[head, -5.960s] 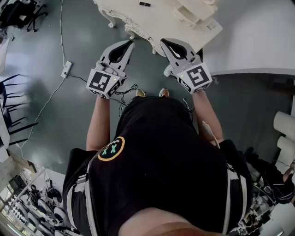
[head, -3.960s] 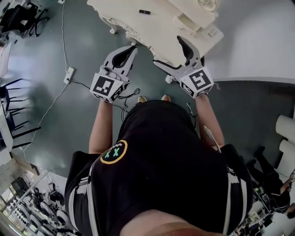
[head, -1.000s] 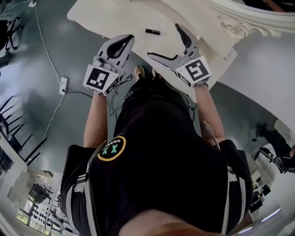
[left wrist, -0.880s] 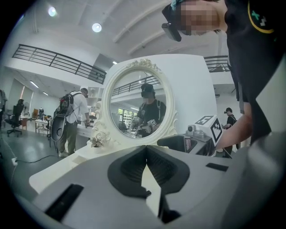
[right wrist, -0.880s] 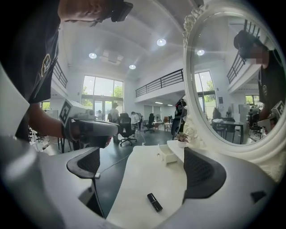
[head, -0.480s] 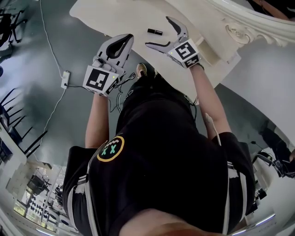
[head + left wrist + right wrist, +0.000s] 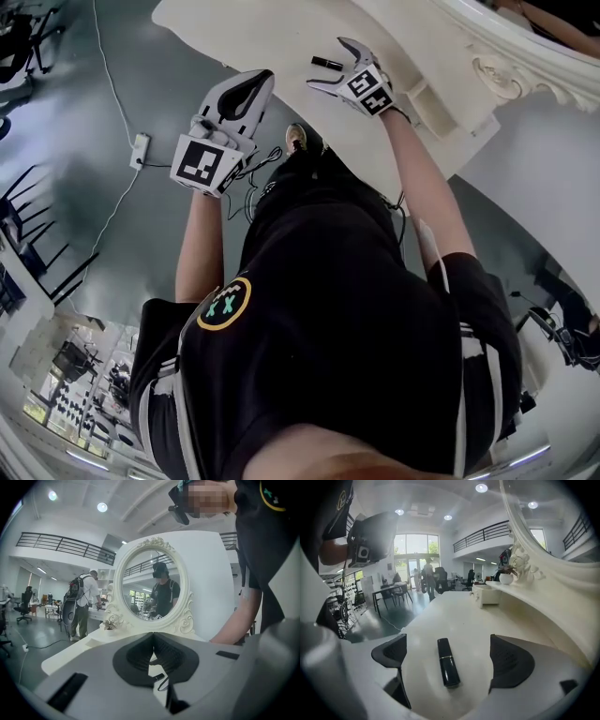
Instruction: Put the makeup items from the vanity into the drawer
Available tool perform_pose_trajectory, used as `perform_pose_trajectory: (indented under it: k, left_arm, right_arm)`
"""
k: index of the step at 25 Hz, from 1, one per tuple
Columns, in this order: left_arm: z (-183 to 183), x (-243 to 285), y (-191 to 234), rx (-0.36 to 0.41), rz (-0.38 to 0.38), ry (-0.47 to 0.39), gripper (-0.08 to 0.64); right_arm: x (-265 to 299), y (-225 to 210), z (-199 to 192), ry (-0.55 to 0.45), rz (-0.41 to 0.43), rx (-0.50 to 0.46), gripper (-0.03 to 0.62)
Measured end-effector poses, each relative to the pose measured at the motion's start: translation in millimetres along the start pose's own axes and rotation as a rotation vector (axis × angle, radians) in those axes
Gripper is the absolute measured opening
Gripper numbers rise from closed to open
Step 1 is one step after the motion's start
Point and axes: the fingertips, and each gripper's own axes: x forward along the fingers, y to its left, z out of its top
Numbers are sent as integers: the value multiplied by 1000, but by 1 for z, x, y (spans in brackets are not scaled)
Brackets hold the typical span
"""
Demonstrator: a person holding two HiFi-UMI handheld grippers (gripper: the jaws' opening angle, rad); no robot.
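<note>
A black lipstick tube (image 7: pixel 447 662) lies flat on the cream vanity top (image 7: pixel 454 616). My right gripper (image 7: pixel 447 660) is open and straddles it, one pad on each side, neither touching. In the head view the tube (image 7: pixel 327 63) lies just beyond the right gripper (image 7: pixel 334 64) on the vanity (image 7: pixel 253 33). My left gripper (image 7: pixel 256 82) hangs shut at the vanity's front edge and holds nothing. Through the left gripper (image 7: pixel 153 639) view the tube (image 7: pixel 158 677) shows as a small dark bar below the pads. No drawer front shows in these views.
An oval mirror (image 7: pixel 152 590) in a carved cream frame stands at the vanity's back. A small cream box (image 7: pixel 487 594) sits further along the top, with a raised shelf (image 7: pixel 543 606) at the right. A power strip and cable (image 7: pixel 140 145) lie on the grey floor.
The person has stepped up to the vanity. My right gripper has reached forward over the top until its open jaws stand around the lipstick tube. The left gripper stays shut at the edge.
</note>
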Motion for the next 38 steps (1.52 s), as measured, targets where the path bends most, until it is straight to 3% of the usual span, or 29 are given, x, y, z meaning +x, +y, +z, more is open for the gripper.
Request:
perform_pose_trajectory:
  k: [4,5,15,26,32,38]
  left_arm:
    - [-3,-1,4,-2,11,7,21]
    - [-4,-1,4,-3,13,8,21]
    - [-4,-1,1,-1,8,-1,21]
    - [-2,-8,-5,7,16,-7,21]
    - [1,-10,-8,14,28,-10,21]
    - [-4,-13,-12,13,32,4,21]
  right_arm:
    - [12,-9,-20,54,0,-6,552]
    - [13,-8,-20,63,4,-14,525]
    - [12,0,-20,103,21,-96,476]
    - [8,26,-17,139,148,-247,124]
    - [9,25,-19,141,148,-197,120]
    - [-13,25,16,23,99,-124,120]
